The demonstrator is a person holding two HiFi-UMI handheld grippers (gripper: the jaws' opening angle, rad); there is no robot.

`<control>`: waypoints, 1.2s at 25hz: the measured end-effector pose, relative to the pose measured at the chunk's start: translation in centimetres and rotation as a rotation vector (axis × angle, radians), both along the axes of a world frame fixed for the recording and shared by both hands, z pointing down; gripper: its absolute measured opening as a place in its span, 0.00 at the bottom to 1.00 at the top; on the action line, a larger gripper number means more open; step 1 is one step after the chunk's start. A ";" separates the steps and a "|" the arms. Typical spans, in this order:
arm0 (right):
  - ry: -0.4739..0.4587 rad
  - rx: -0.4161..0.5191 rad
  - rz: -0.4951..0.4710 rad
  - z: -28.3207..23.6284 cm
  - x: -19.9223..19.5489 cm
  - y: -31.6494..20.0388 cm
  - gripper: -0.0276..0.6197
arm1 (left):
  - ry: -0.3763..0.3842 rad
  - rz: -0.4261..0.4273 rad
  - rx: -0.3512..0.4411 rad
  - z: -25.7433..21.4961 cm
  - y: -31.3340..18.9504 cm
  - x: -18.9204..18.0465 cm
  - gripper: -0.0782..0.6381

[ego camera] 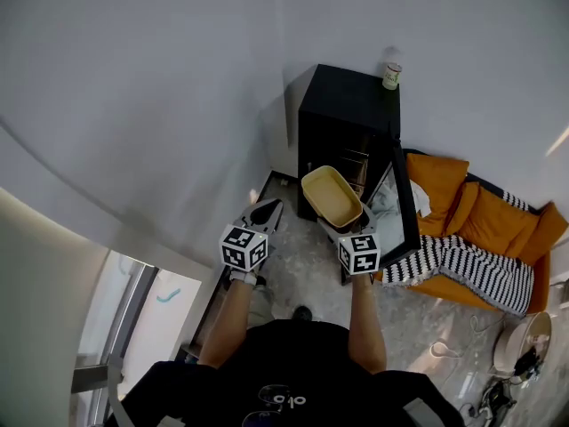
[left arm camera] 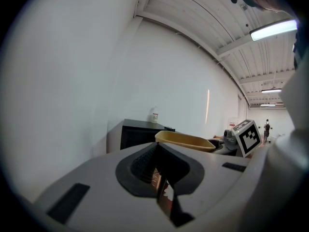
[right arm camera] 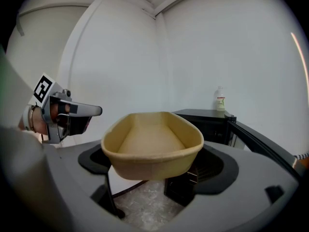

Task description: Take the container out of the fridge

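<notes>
A shallow yellow container [ego camera: 332,194] hangs in the air in front of the black mini fridge [ego camera: 342,118], outside it. My right gripper [ego camera: 342,222] is shut on the container's near end; in the right gripper view the container [right arm camera: 152,144] sits between the wide-set jaws of that gripper [right arm camera: 154,164]. The fridge door [ego camera: 400,207] stands open to the right. My left gripper [ego camera: 267,210] is beside the container on its left, apart from it, and holds nothing. In its own view the left gripper [left arm camera: 157,170] has its pads together, and the container [left arm camera: 186,140] shows beyond.
A small white bottle [ego camera: 392,76] stands on top of the fridge. Orange sofa cushions [ego camera: 471,216] and a black-and-white striped blanket [ego camera: 462,265] lie right of the open door. A white wall rises to the left. The floor [ego camera: 307,274] is speckled stone.
</notes>
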State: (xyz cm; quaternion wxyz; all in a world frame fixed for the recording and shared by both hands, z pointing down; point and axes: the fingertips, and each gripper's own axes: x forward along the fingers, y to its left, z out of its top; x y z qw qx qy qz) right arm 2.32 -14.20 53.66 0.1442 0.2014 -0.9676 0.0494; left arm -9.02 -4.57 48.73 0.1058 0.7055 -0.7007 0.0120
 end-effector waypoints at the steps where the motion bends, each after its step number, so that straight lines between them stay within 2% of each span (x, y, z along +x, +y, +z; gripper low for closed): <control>1: 0.001 0.000 -0.008 0.0 -0.1 0.2 0.85 | 0.000 -0.007 0.001 0.0 0.3 0.0 0.12; 7: -0.003 0.004 -0.042 -0.2 -1.0 1.1 0.85 | 0.001 -0.031 0.002 0.2 1.0 -1.0 0.12; 18: -0.038 -0.007 -0.057 -0.7 -2.3 1.2 0.85 | -0.008 -0.014 -0.018 0.8 1.2 -1.8 0.12; 30: -0.027 0.012 -0.096 -0.9 -4.7 3.7 0.85 | -0.004 -0.004 -0.022 1.0 2.3 -3.6 0.12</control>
